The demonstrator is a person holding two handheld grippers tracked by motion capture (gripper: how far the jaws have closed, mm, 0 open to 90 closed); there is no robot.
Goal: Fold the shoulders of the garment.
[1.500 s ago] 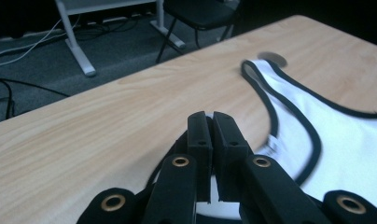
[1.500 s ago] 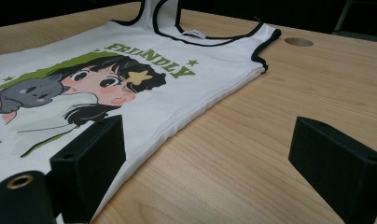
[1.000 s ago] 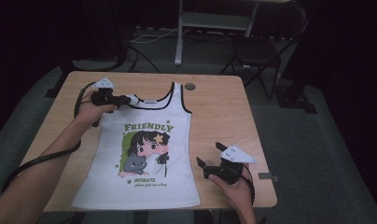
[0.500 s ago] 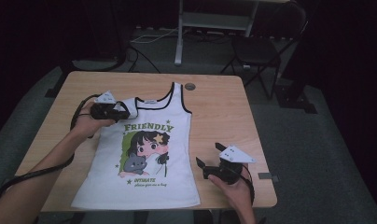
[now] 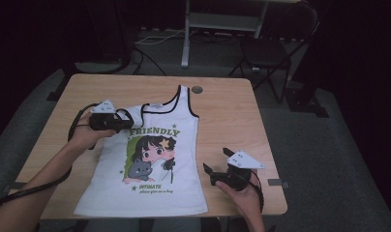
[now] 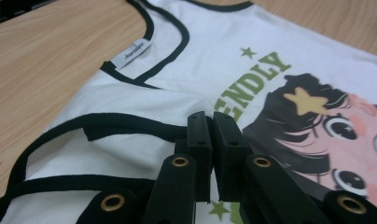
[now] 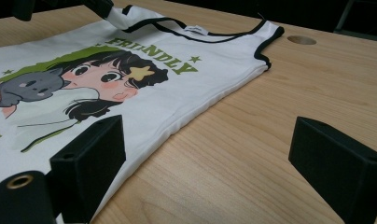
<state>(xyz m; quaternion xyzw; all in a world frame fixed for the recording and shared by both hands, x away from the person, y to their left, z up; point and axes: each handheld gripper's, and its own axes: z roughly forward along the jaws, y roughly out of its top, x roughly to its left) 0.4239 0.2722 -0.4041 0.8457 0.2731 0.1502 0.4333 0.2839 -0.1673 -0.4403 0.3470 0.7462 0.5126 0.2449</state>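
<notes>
Spreading across most of the wooden table (image 5: pixel 232 101), a white tank top (image 5: pixel 150 179) with black trim lies face up, its hem toward the person and its neckline toward the far edge. Its print shows a cartoon girl with a grey cat under the green word FRIENDLY.

At the shirt's left shoulder, the left gripper (image 5: pixel 120 121) is clenched on the fabric: in the left gripper view its two black jaws stand pressed together with the white cloth caught between them, just beside the black-edged strap (image 6: pixel 126 123), which is folded over onto the chest. The right gripper (image 5: pixel 206 170) rests on bare wood just beside the shirt's right side seam, its jaws spread wide and holding nothing; the shirt edge lies close to one pad, and I cannot tell whether it touches.

From above, the whole garment and both forearms can be seen, with the grey three-cornered plate on each gripper. The left gripper view adds the small neck label (image 6: pixel 134 52) sewn inside the collar and the yellow star (image 6: pixel 309 100) in the girl's hair. The right gripper view looks low along the table and picks out the far strap end and a round hole (image 7: pixel 302 40) in the tabletop beyond it.

Behind the table stand a dark chair (image 5: pixel 276 46) and a grey metal frame (image 5: pixel 222 21), well apart from the work. Nothing lies between either gripper and the shirt.
</notes>
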